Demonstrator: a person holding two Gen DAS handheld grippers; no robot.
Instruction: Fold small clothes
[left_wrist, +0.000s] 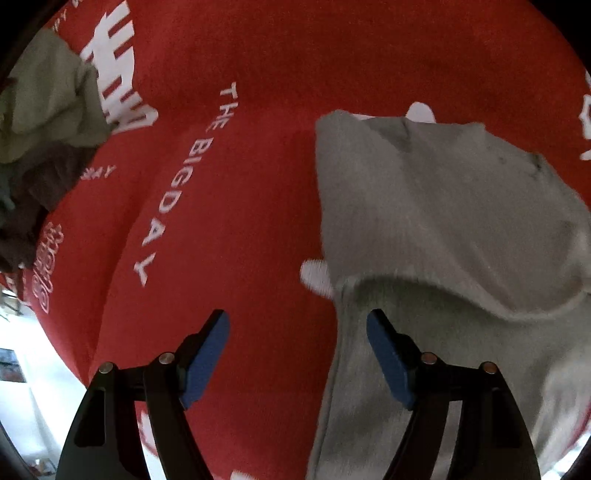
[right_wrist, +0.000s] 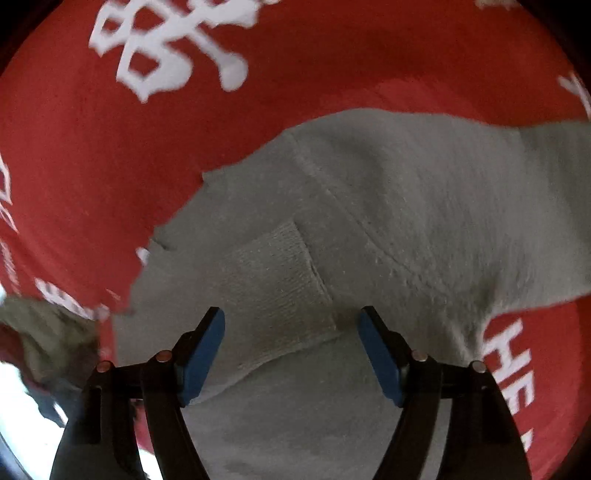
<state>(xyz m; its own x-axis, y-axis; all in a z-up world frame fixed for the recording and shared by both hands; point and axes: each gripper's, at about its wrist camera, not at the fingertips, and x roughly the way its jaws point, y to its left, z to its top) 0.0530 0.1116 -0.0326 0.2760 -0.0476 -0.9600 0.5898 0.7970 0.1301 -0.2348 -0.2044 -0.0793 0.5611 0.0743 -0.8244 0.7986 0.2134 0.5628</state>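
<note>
Red cloth (left_wrist: 258, 166) printed with white lettering covers the whole surface under us in the left wrist view; we cannot tell what lies beneath it. At the far left edge of that cloth sits a heap of other clothes (left_wrist: 44, 122), pale green on top and darker below. Past the cloth's lower left edge a bright, blurred strip of room shows, too washed out to read. On the right half lies the grey garment (left_wrist: 424, 206), a thick knit piece flat on the red cloth, with a folded-over edge curving across it near our fingers. It runs from the bottom of the view up and to the right. Our left gripper (left_wrist: 297, 360) hangs over its left border with the fingers spread wide and nothing between the blue pads (left_wrist: 205, 363).

From the right wrist view, red cloth (right_wrist: 74, 177) with large white print again fills the background, with a bright patch of room at the lower left. The grey garment (right_wrist: 406, 206) stretches from the lower centre out to the right edge, a ribbed cuff (right_wrist: 280, 280) lying just ahead of the fingers. Our right gripper (right_wrist: 291, 356) stands wide above the cuff, its pads clear of the fabric.
</note>
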